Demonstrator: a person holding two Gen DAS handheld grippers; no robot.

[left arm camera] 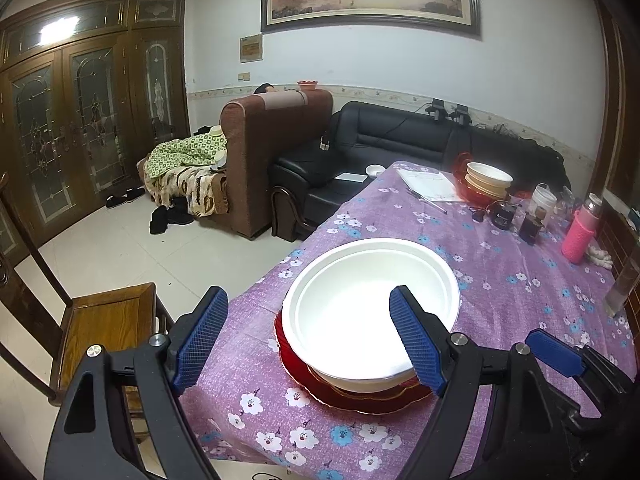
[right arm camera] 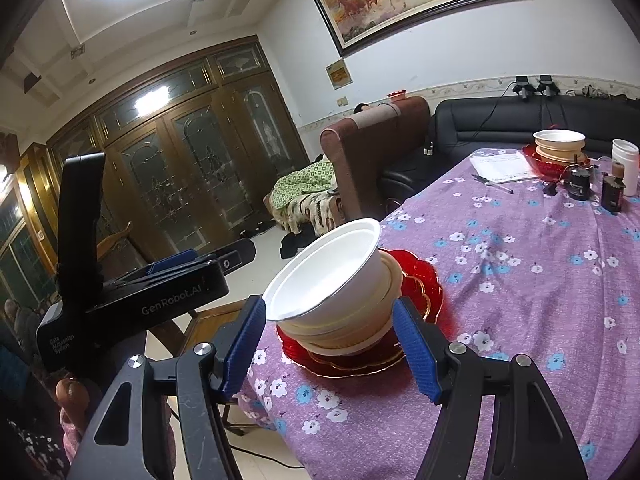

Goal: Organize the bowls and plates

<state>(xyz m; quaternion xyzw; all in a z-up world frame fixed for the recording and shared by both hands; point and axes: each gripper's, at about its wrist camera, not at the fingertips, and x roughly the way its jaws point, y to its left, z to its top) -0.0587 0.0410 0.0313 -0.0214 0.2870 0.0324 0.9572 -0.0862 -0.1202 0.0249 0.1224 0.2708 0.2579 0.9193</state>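
A white bowl (left arm camera: 368, 304) tops a stack of bowls on red plates (left arm camera: 360, 398) near the table's front left edge. My left gripper (left arm camera: 308, 340) is open above the stack, its right finger over the bowl's rim and touching nothing. In the right wrist view the white bowl (right arm camera: 332, 272) sits tilted on cream bowls (right arm camera: 360, 328) over the red plates (right arm camera: 420, 280). My right gripper (right arm camera: 332, 348) is open, its fingers on either side of the stack and apart from it. A second stack of cream bowls on a red plate (left arm camera: 486, 182) stands at the far end, also in the right wrist view (right arm camera: 558, 146).
The table has a purple flowered cloth (left arm camera: 500, 280). At the far end lie papers (left arm camera: 430, 184), a pen, dark jars (left arm camera: 530, 226), a white cup (right arm camera: 624, 164) and a pink bottle (left arm camera: 580, 232). A wooden chair (left arm camera: 104, 320) stands at the left edge. Sofas stand behind.
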